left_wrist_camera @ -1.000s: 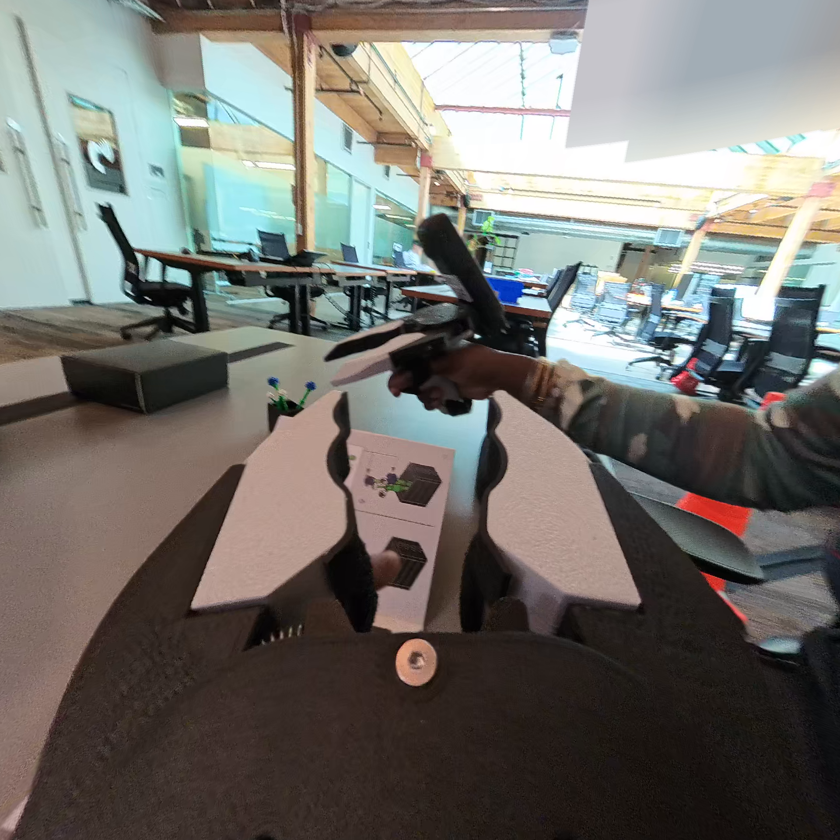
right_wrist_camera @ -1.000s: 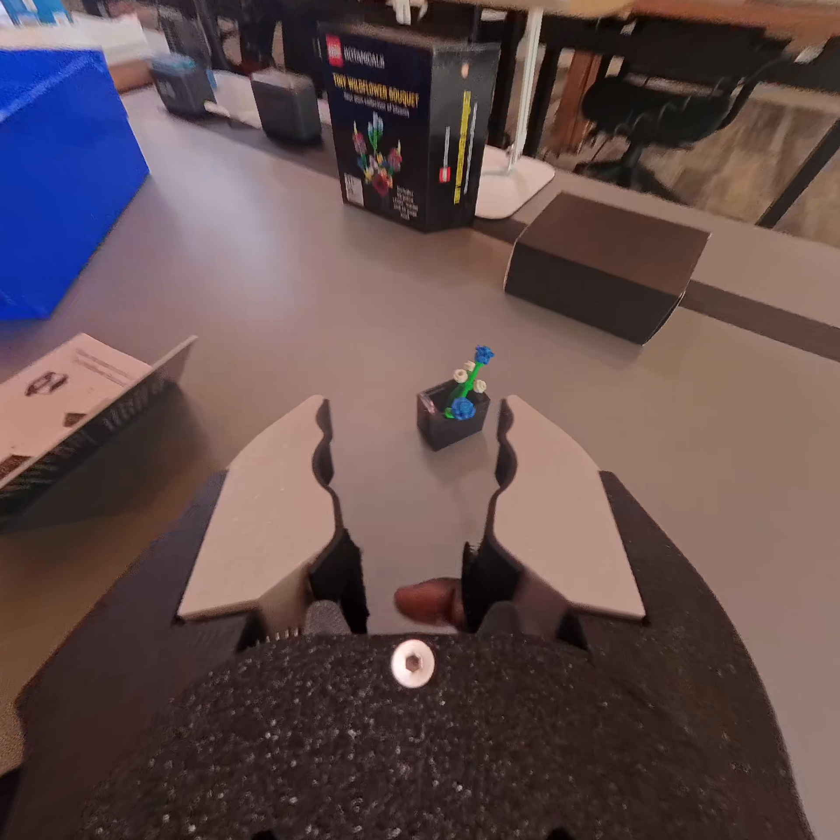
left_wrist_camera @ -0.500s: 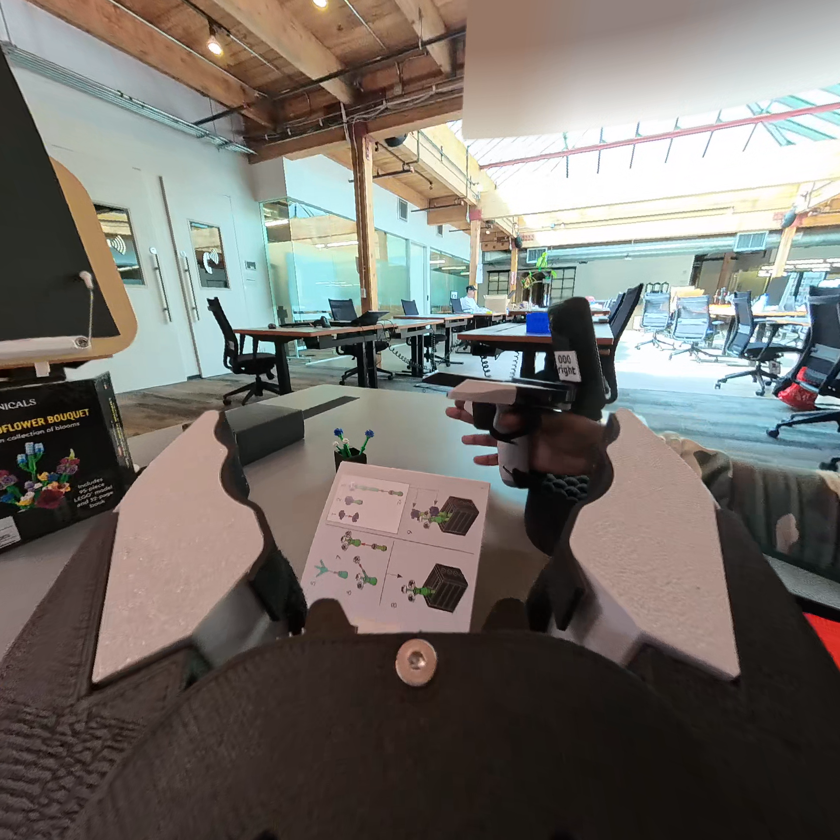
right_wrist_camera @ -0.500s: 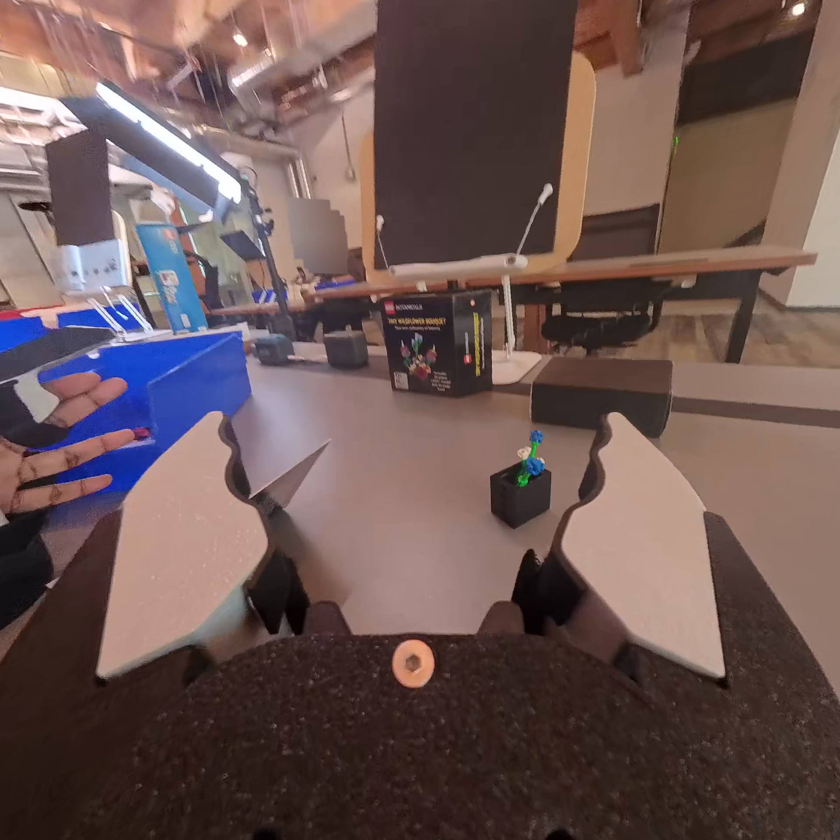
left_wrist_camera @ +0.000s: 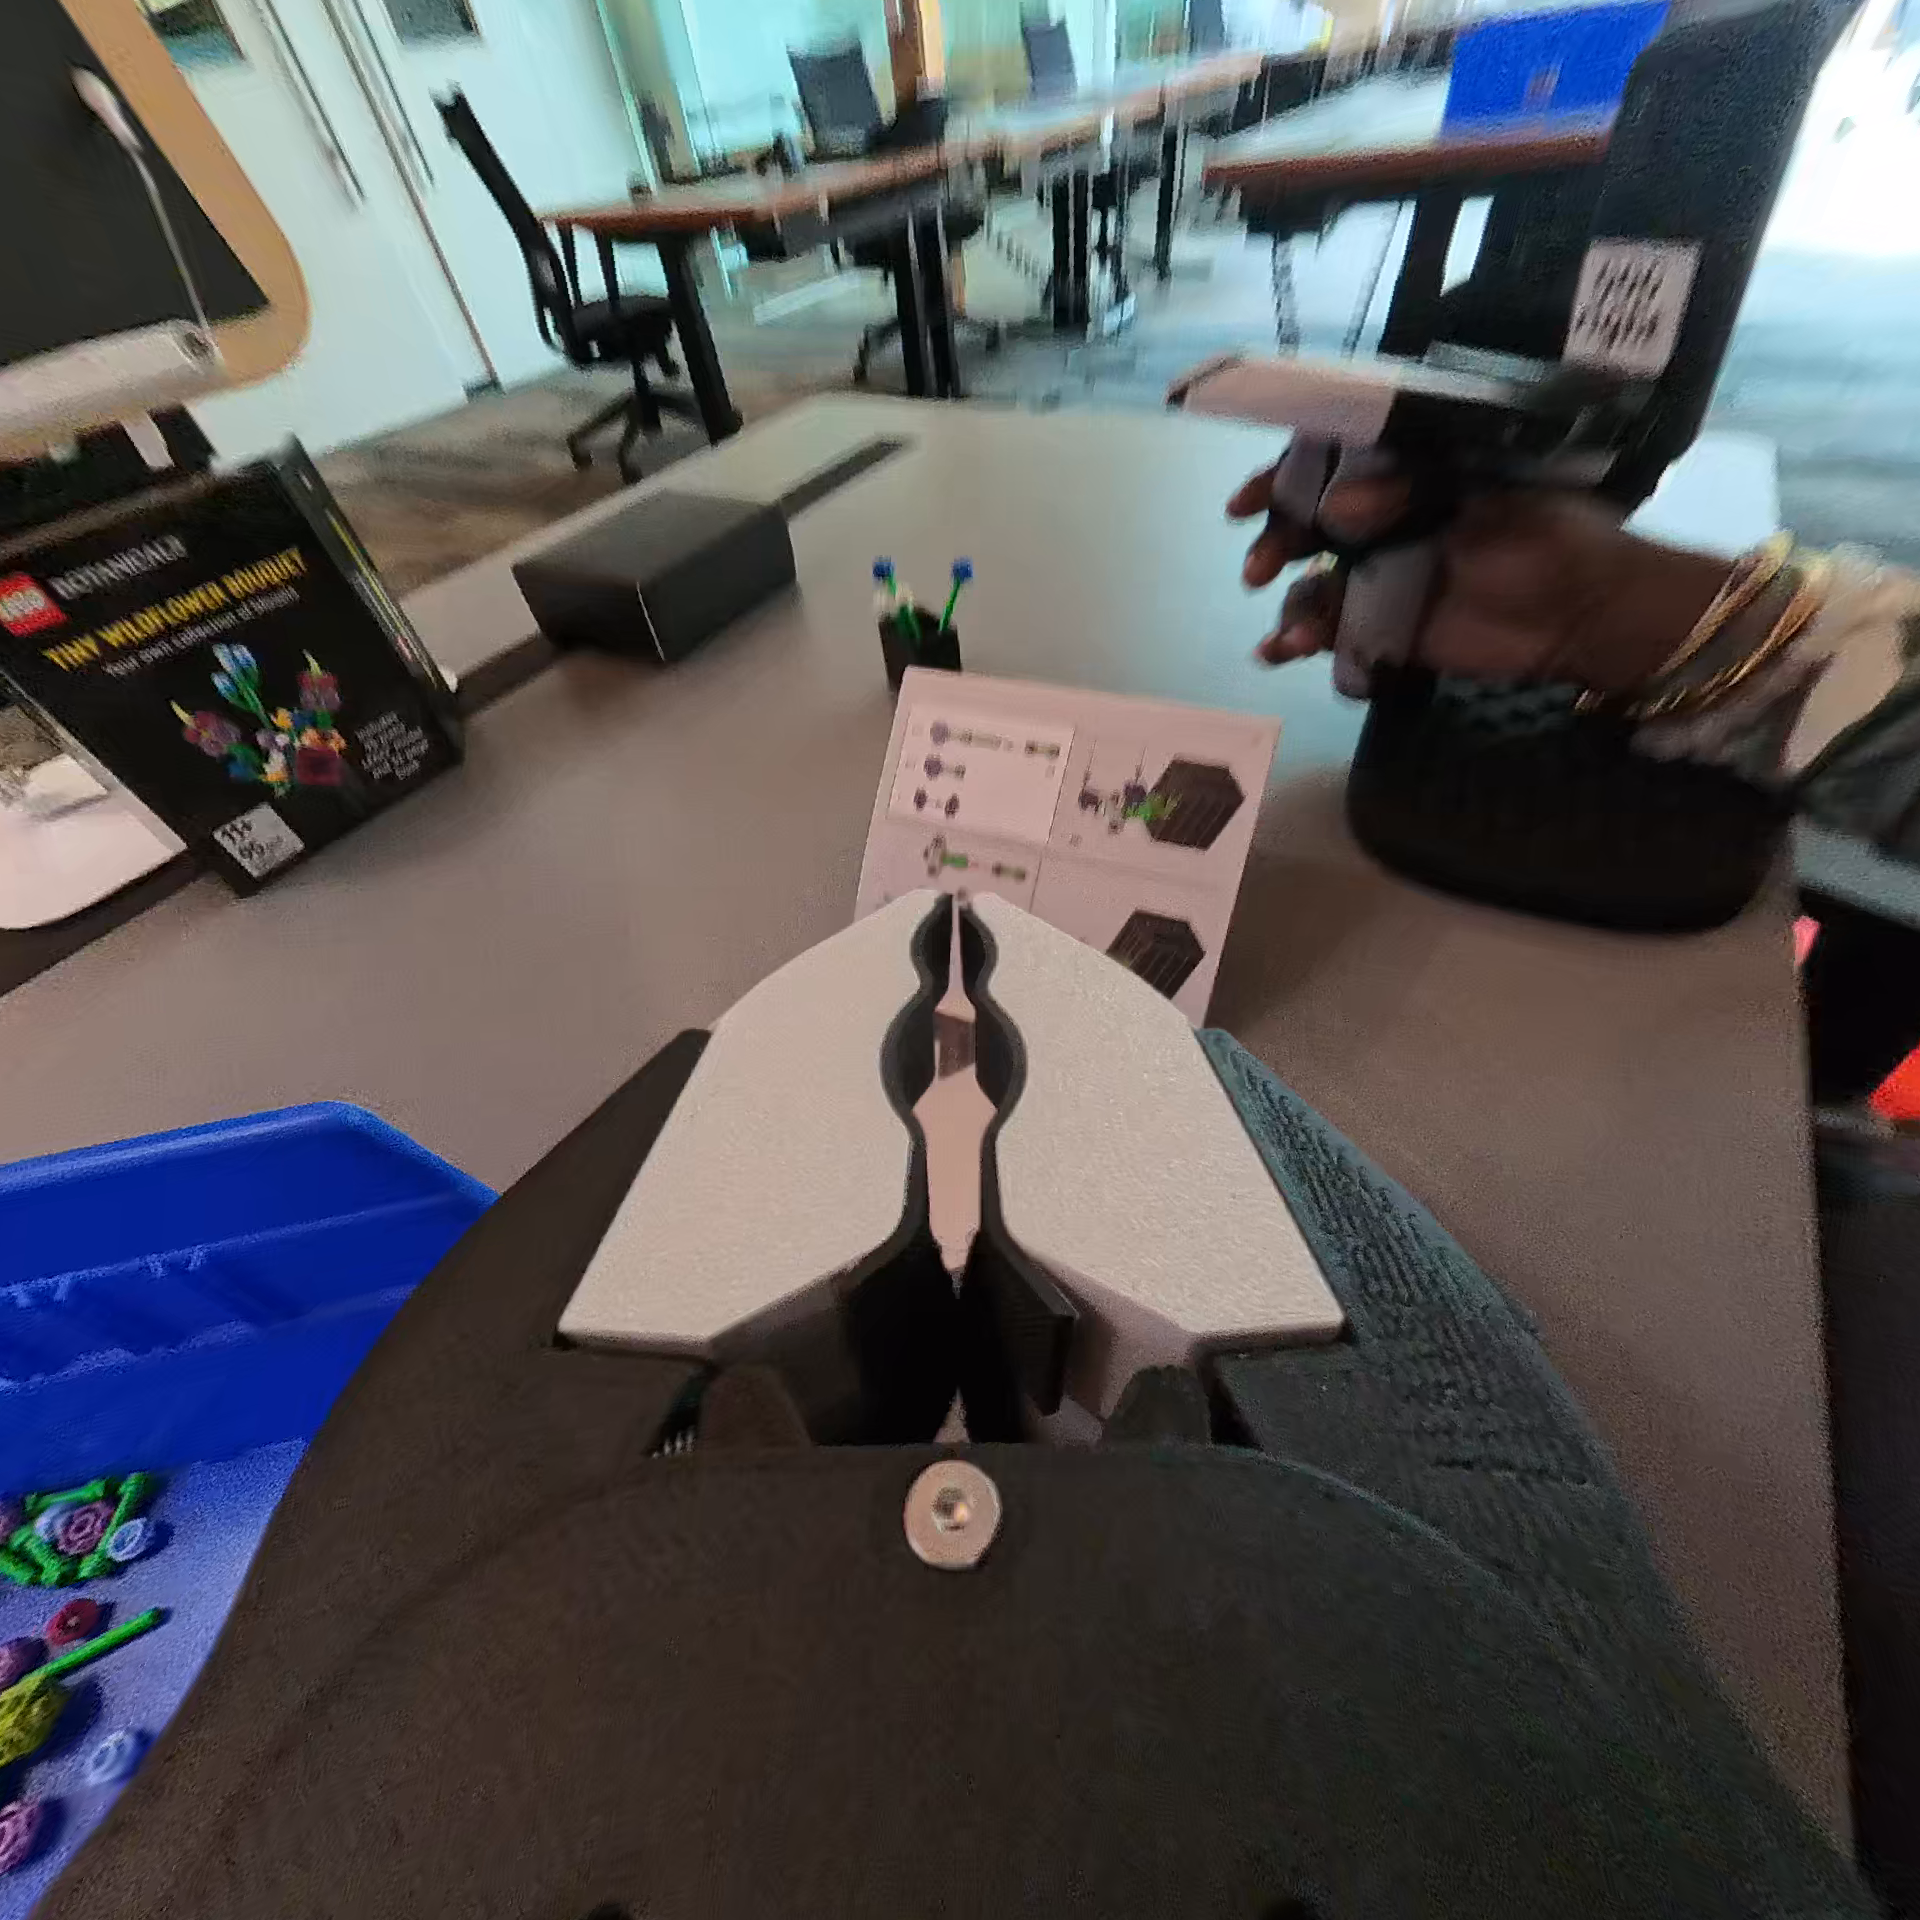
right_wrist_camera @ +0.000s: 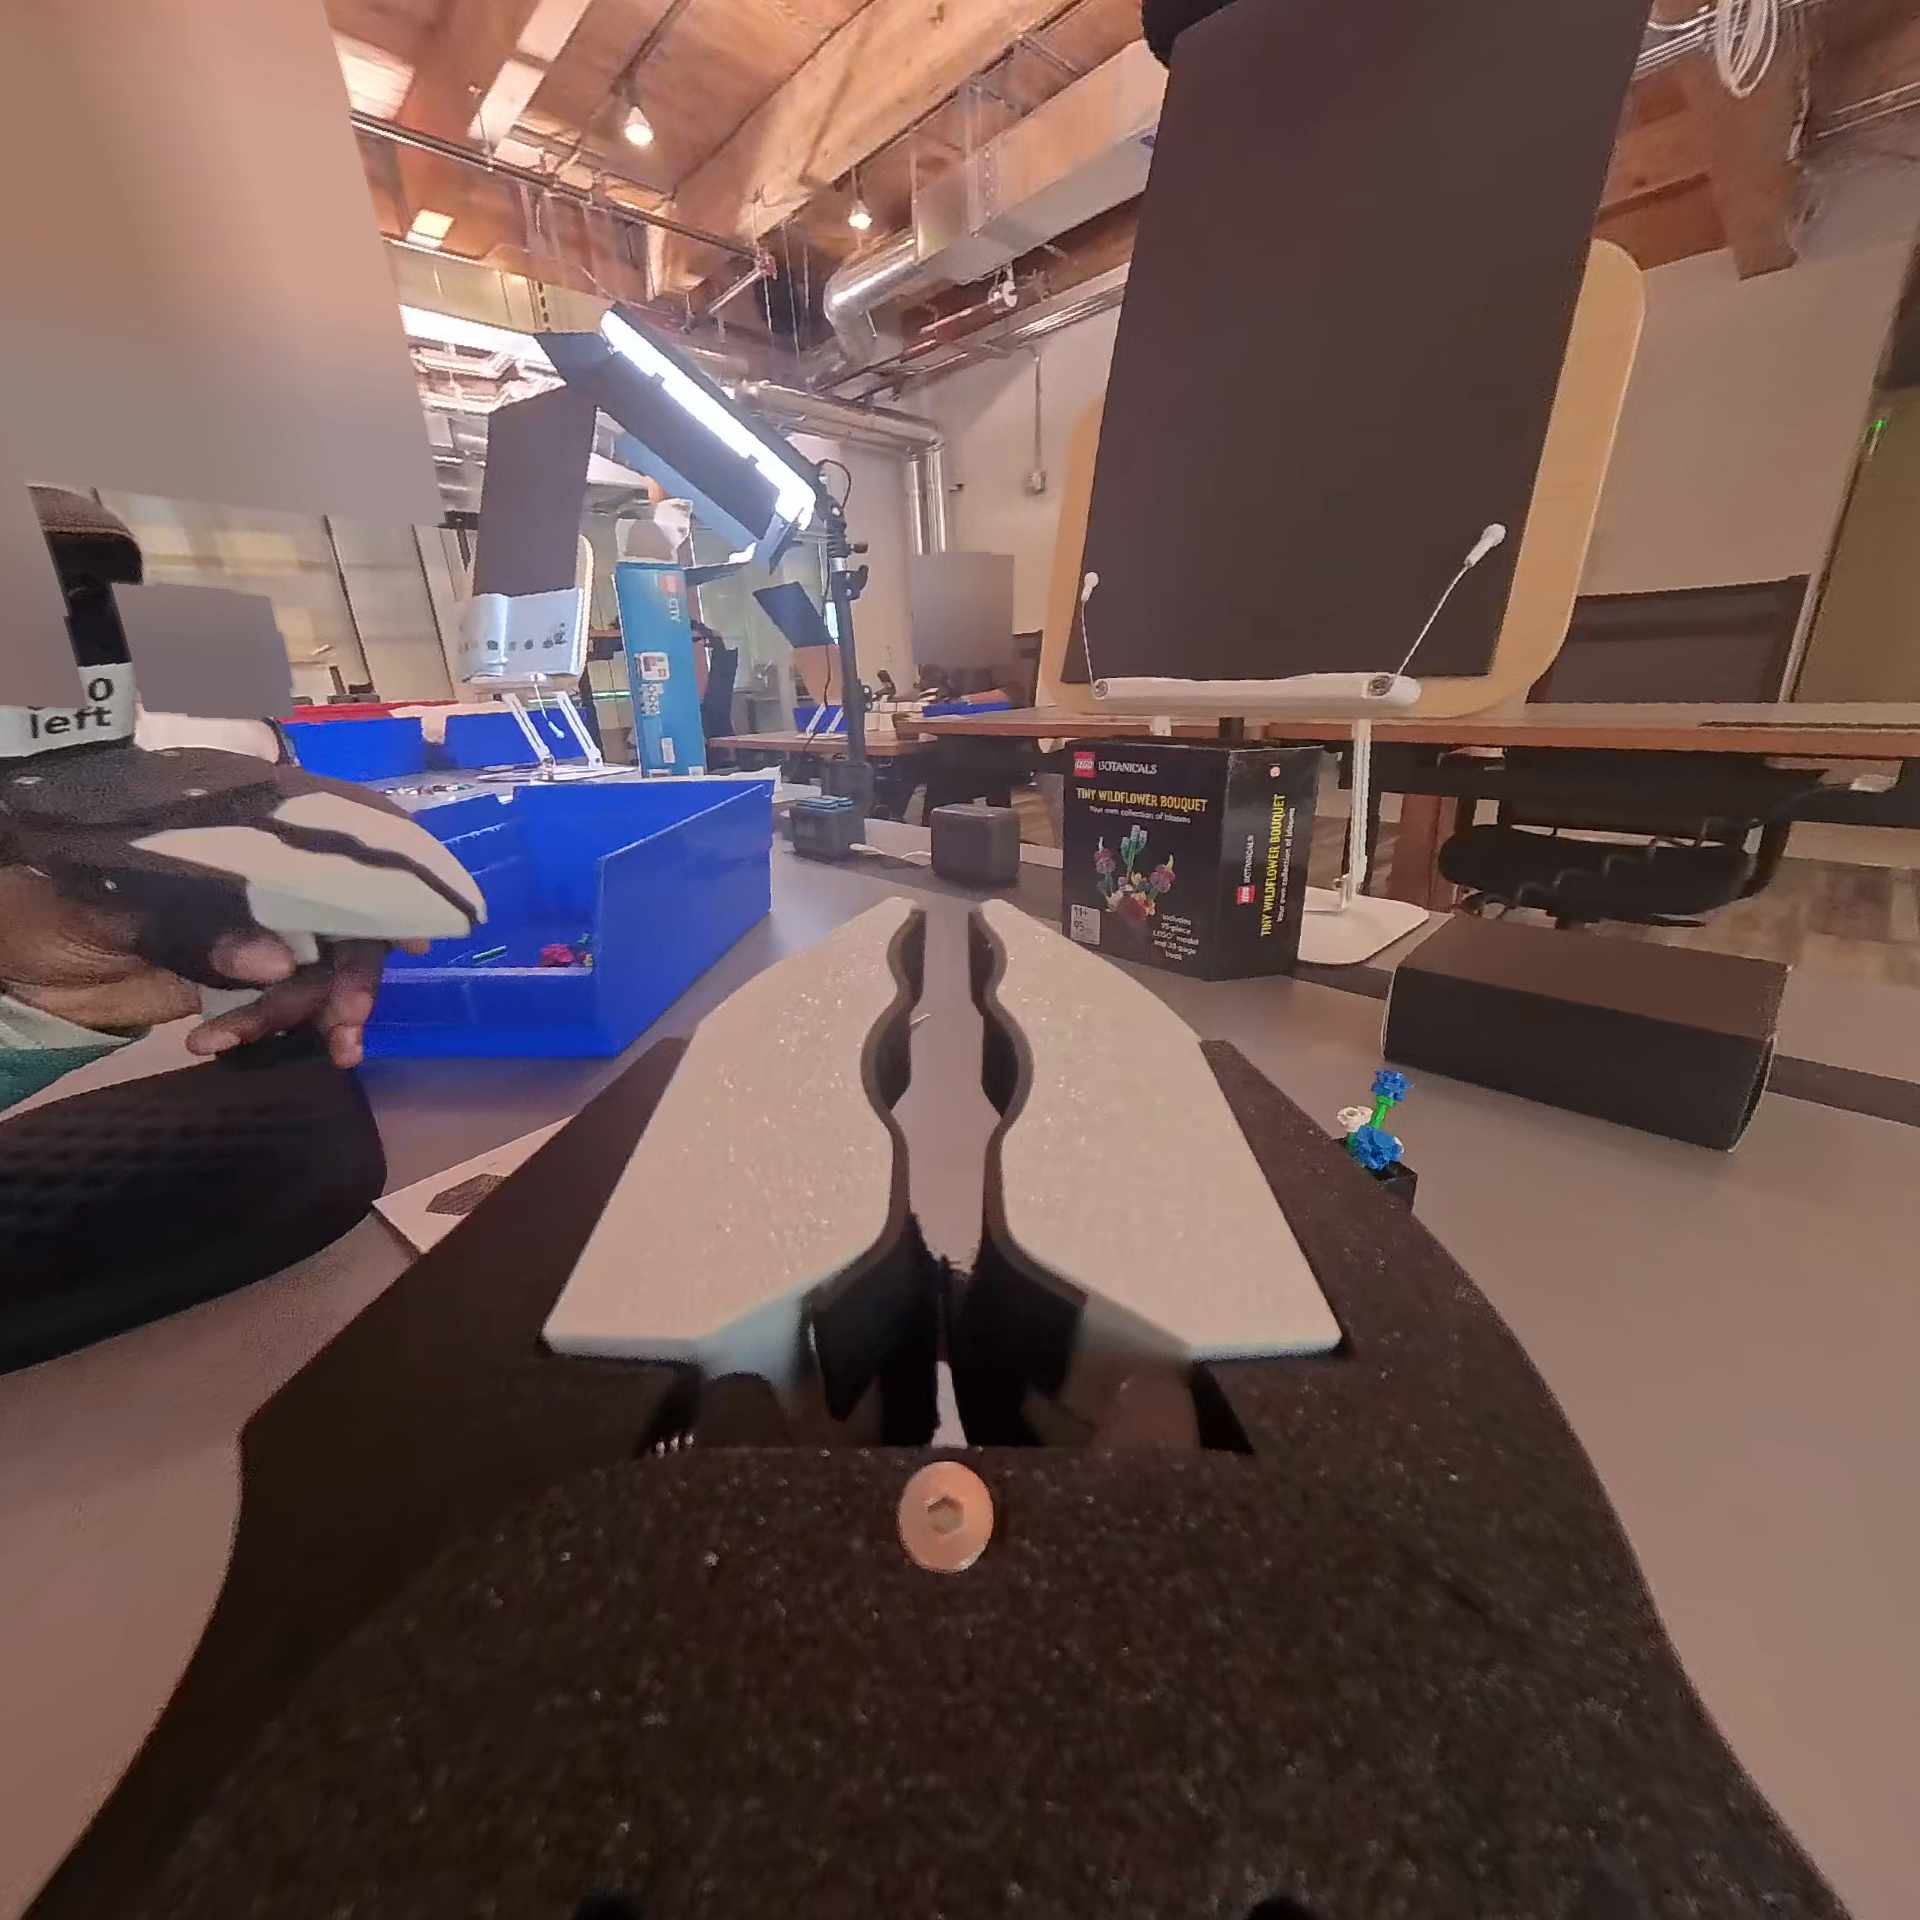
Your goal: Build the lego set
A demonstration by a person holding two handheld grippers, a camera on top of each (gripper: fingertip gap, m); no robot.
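We hold the left gripper [left_wrist_camera: 954, 906] with fingers pressed together on nothing, and the right gripper [right_wrist_camera: 945, 914] nearly closed, a slim gap left, also empty; the small black brick pot with blue and white flowers [left_wrist_camera: 920, 623] stands at 12 o'clock beyond the white instruction leaflet [left_wrist_camera: 1081, 821]; the next piece probably lies in the blue plastic parts tray [left_wrist_camera: 187, 1278] at 8 o'clock, so we should spread the fingers first and approach from above; the black printed set box [left_wrist_camera: 223, 675] and matte black cardboard box [left_wrist_camera: 655, 571] stand well apart, obstructing nothing.
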